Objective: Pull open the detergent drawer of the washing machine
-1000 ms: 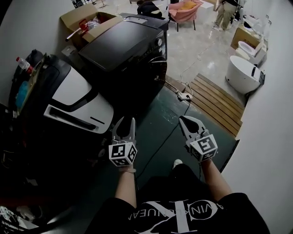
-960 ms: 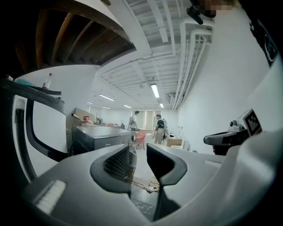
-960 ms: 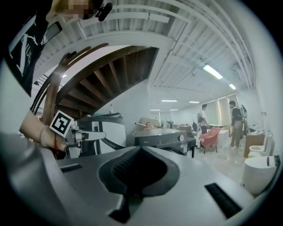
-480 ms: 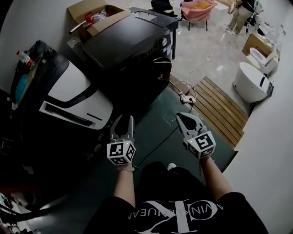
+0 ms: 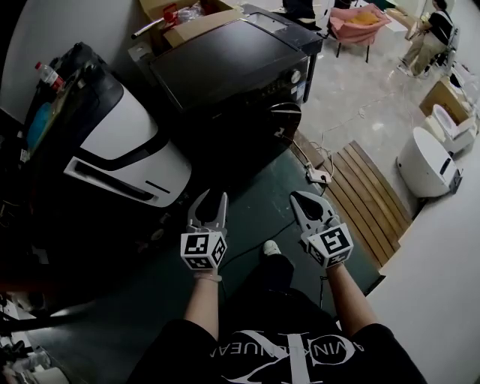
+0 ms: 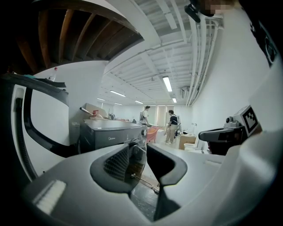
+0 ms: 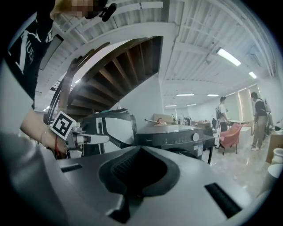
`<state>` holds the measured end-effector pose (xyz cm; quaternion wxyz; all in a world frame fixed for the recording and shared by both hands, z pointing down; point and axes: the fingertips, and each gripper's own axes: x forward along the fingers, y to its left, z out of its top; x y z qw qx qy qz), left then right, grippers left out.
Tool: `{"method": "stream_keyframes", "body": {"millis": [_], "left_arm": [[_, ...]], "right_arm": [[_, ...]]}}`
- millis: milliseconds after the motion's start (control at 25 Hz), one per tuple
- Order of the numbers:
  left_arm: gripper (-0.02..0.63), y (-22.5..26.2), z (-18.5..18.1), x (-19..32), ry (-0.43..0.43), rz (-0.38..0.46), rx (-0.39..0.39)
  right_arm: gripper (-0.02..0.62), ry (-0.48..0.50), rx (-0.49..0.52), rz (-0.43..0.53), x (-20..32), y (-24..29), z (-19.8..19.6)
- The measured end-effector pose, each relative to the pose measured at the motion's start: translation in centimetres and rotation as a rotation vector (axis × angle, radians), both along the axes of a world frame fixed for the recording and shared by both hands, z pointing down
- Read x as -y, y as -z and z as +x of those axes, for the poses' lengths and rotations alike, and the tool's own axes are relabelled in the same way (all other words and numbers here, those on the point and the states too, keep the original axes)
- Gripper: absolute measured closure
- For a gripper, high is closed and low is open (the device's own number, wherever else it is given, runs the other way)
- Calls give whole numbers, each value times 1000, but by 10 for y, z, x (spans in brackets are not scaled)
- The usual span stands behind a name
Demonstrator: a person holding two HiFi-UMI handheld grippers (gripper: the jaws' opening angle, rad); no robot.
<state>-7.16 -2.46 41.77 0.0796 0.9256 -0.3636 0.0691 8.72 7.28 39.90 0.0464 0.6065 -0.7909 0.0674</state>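
Observation:
The dark grey front-loading washing machine (image 5: 225, 60) stands at the top middle of the head view, with a round knob (image 5: 294, 76) and a round door (image 5: 285, 120) on its front. I cannot make out its detergent drawer from here. Both grippers hang in the air over the green floor, well short of the machine. My left gripper (image 5: 210, 198) is open, and nothing lies between its pads (image 6: 118, 162). My right gripper (image 5: 307, 201) is shut on nothing, pads together (image 7: 132, 170). The machine (image 6: 110, 132) shows beyond the left jaws and ahead of the right gripper (image 7: 140, 151).
A white-and-black appliance (image 5: 127, 142) stands left of the washer, with a bottle (image 5: 51, 77) on the clutter behind it. A cardboard box (image 5: 187, 19) sits behind the washer. A power strip (image 5: 319, 176), a wooden slat platform (image 5: 375, 187) and a white tub (image 5: 424, 161) lie right.
Both grippers have travelled forward toward the machines with the person, and the washer now looks nearer. The jaws of both look the same as before.

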Motion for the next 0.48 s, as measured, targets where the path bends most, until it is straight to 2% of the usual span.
{"method": "stream_keyframes", "body": {"millis": [480], "left_arm": [[497,0,19,80,132,-36,-50]], "right_arm": [[583,125,-14,-24,110,-5,24]]}}
